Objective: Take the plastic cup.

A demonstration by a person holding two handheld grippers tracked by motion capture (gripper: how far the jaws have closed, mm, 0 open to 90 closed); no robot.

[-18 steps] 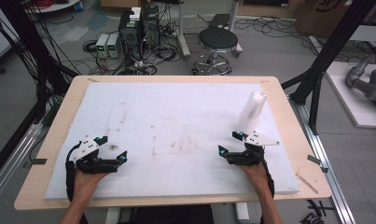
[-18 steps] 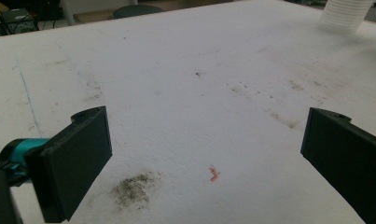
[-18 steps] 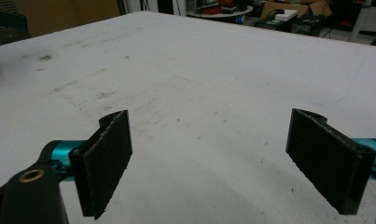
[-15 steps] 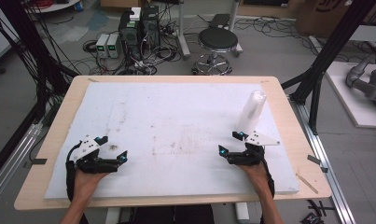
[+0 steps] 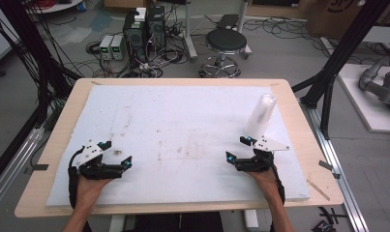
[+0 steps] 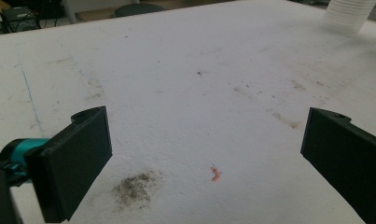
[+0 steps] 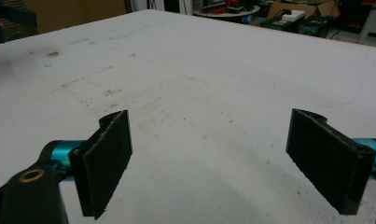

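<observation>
A tall stack of clear plastic cups (image 5: 261, 115) stands upright on the white foam sheet (image 5: 183, 121) at the right; its base shows at the top right of the left gripper view as the cup stack (image 6: 346, 16). My right gripper (image 5: 238, 150) rests low on the sheet just in front of that stack, open, nothing between its jaws; its own view shows the same open right gripper (image 7: 209, 158). At the near left, my left gripper (image 5: 116, 154) lies open on the sheet. Its own view has the left gripper (image 6: 206, 154) over bare foam, empty.
The foam sheet carries a dark smudge (image 6: 134, 188) and a small orange scrap (image 6: 215, 174) between the left jaws. The wooden table (image 5: 299, 121) has black frame posts on both sides. Behind it stand a stool (image 5: 225, 46) and computer boxes (image 5: 145, 29) among cables.
</observation>
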